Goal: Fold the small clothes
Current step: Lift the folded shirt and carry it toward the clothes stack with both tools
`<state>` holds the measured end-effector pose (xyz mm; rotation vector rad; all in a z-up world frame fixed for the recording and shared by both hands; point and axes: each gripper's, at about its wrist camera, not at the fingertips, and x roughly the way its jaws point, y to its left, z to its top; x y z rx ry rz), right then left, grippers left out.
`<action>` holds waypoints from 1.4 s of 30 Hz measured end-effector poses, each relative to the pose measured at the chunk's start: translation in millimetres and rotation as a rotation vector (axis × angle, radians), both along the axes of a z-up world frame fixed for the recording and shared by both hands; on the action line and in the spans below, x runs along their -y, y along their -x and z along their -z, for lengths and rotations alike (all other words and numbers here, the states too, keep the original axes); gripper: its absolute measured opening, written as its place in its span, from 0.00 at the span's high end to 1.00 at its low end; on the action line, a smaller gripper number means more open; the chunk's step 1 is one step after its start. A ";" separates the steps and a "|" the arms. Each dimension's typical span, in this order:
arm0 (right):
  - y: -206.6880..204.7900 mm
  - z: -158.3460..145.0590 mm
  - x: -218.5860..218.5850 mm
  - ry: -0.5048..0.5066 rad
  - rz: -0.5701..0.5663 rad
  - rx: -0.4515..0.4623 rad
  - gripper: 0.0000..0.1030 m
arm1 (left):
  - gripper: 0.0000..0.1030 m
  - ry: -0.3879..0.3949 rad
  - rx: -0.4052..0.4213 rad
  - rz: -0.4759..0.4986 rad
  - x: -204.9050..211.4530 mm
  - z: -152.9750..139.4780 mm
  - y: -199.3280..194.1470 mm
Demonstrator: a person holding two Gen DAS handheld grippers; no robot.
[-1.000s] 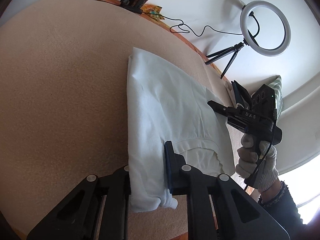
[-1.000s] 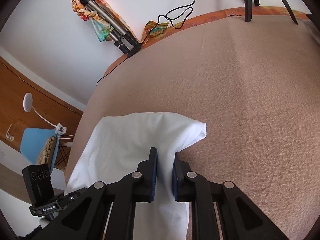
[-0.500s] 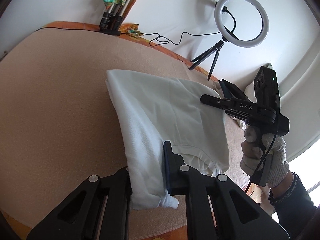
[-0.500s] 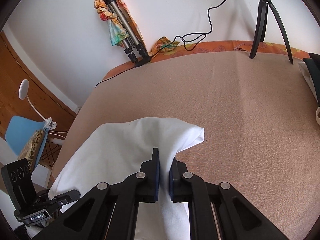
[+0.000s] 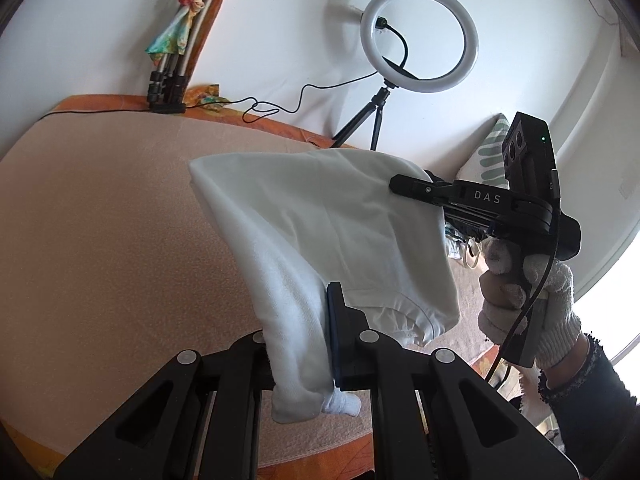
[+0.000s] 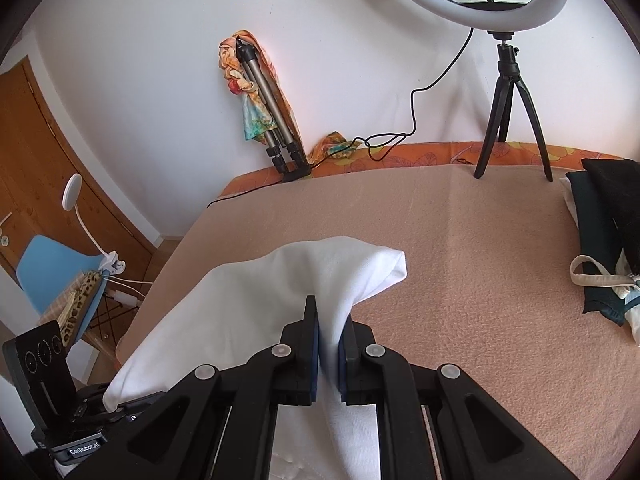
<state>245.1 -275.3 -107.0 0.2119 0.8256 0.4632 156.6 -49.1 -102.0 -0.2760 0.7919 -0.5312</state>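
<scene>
A small white garment (image 5: 320, 232) hangs lifted above the tan blanket (image 5: 100, 240), held at two edges. My left gripper (image 5: 298, 320) is shut on its near folded edge, with the collar seam just right of the fingers. My right gripper (image 6: 329, 320) is shut on the other edge of the white garment (image 6: 256, 300); its far fold still droops toward the blanket (image 6: 480, 280). The right gripper also shows in the left wrist view (image 5: 404, 184), gripped by a gloved hand. The left gripper body shows low left in the right wrist view (image 6: 116, 408).
A ring light on a black tripod (image 6: 508, 92) stands at the bed's far edge with its cable (image 6: 412, 112). A folded tripod wrapped in a colourful cloth (image 6: 260, 112) leans on the wall. Dark folded clothes (image 6: 604, 232) lie at the right. A blue chair (image 6: 52, 272) stands left of the bed.
Both grippers have risen and tilted up, lifting the white garment off the blanket. It lay nearly flat a second ago; now it hangs between them.
</scene>
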 end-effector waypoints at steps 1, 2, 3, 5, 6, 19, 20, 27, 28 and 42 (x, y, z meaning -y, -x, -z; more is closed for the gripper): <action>2.5 -3.5 5.4 -0.001 0.006 0.006 0.95 | 0.90 -0.004 0.012 0.009 5.0 -2.9 0.7; 4.9 -7.2 9.9 0.001 0.012 0.014 0.95 | 0.90 -0.004 0.021 0.019 9.5 -5.7 0.9; 7.2 -11.1 14.7 0.006 0.018 0.025 0.95 | 0.90 -0.001 0.026 0.030 13.6 -8.2 1.1; 11.7 -19.8 24.0 0.009 0.027 0.045 0.95 | 0.90 0.008 0.037 0.053 23.6 -12.5 -0.6; 13.6 -23.8 29.7 0.007 0.032 0.054 0.95 | 0.90 0.008 0.042 0.063 28.2 -14.2 -1.4; 26.8 -64.2 122.0 0.033 0.145 0.130 0.95 | 0.90 0.024 0.098 0.239 130.6 -40.6 -28.5; 27.2 -66.7 131.4 0.037 0.159 0.133 0.95 | 0.90 0.024 0.102 0.256 141.4 -42.4 -31.3; 21.6 -84.5 196.8 0.079 0.247 0.154 0.95 | 0.90 0.037 0.117 0.332 209.3 -49.2 -55.8; 19.8 -86.7 206.0 0.084 0.258 0.158 0.95 | 0.90 0.038 0.120 0.340 218.4 -50.5 -60.1; -48.7 -109.6 309.5 0.202 0.381 0.221 0.95 | 0.90 0.005 0.169 0.389 332.7 -55.1 -120.2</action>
